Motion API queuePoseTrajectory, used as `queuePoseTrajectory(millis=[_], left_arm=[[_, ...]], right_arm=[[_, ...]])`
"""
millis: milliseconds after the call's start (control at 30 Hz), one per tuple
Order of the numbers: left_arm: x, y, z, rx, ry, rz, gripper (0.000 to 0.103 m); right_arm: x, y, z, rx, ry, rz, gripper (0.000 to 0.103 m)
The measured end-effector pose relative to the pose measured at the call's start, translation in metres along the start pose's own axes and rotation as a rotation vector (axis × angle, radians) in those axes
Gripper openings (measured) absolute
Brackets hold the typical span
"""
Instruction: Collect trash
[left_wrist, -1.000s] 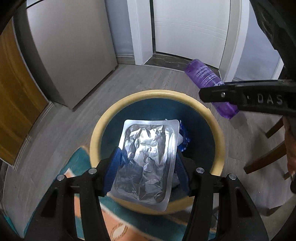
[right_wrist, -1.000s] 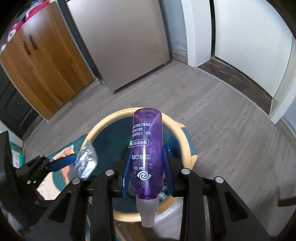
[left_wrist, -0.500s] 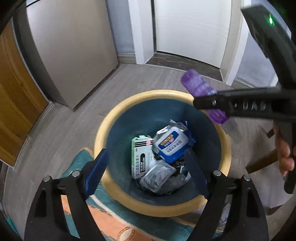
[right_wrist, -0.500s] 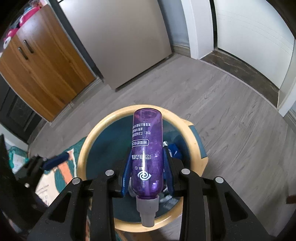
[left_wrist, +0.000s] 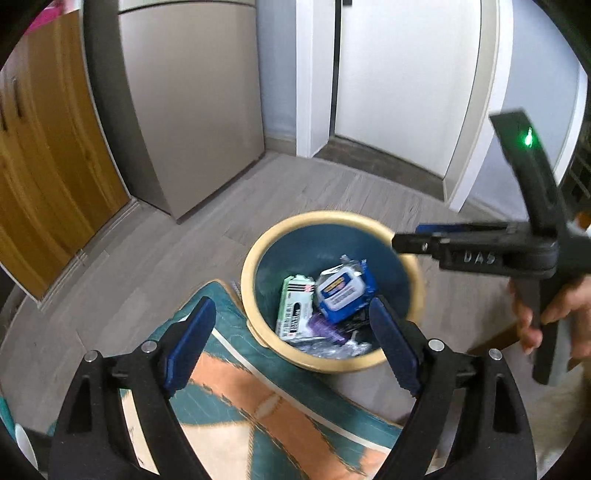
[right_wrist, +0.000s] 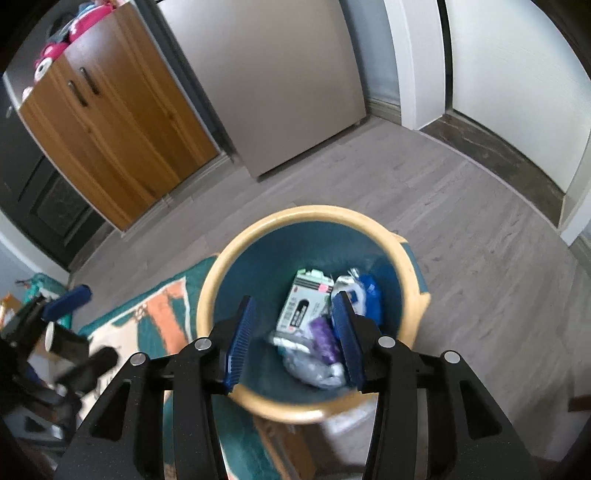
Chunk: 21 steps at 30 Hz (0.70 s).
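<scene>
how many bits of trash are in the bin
4 that I can tell apart in the bin: a white and green box, a blue wipes pack, a purple bottle and a crumpled foil pack nearest the camera. More may lie underneath.

Grey wood-look planks cover the floor (right_wrist: 461, 221), running from the foreground up to the far walls. A patterned rug (left_wrist: 258, 417) in teal, orange and cream lies on it in the near part of the room. On the left stands a wooden cabinet (right_wrist: 110, 122) with warm brown doors and two dark vertical handles; pink and white items sit on its top. Beside it rises a tall appliance with a flat beige-grey front (right_wrist: 280, 85), likely a refrigerator. Farther right, a white door (left_wrist: 402, 74) sits in a white frame, with a dark stone threshold (right_wrist: 495, 147) at its foot. Even daylight fills the room.
</scene>
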<state>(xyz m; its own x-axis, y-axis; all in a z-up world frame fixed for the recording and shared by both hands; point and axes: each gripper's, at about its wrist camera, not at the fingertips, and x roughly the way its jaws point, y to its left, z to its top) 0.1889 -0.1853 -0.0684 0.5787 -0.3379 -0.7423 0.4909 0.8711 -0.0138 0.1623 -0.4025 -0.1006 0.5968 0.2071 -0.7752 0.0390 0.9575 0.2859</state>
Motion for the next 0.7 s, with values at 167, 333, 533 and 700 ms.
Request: queuePoseTrajectory(millis=[167, 333, 533, 700], left_arm=[[-0.048, -0.007, -0.015, -0.026, -0.053, -0.003, 0.087], [-0.085, -0.017, -0.032, -0.037, -0.076, 0.027, 0.097], [-0.109, -0.024, -0.042, -0.018, -0.15, 0.062, 0.097], [-0.111, -0.021, -0.044, -0.036, -0.173, 0.074, 0.097]], right_arm=[[-0.044, 0.009, -0.017, -0.011, -0.043, -0.026, 0.046], [-0.082, 0.016, -0.047, -0.04, -0.066, -0.052, 0.066], [-0.106, 0.026, -0.073, -0.084, -0.112, -0.106, 0.093], [-0.108, 0.037, -0.076, -0.123, -0.15, -0.136, 0.096]])
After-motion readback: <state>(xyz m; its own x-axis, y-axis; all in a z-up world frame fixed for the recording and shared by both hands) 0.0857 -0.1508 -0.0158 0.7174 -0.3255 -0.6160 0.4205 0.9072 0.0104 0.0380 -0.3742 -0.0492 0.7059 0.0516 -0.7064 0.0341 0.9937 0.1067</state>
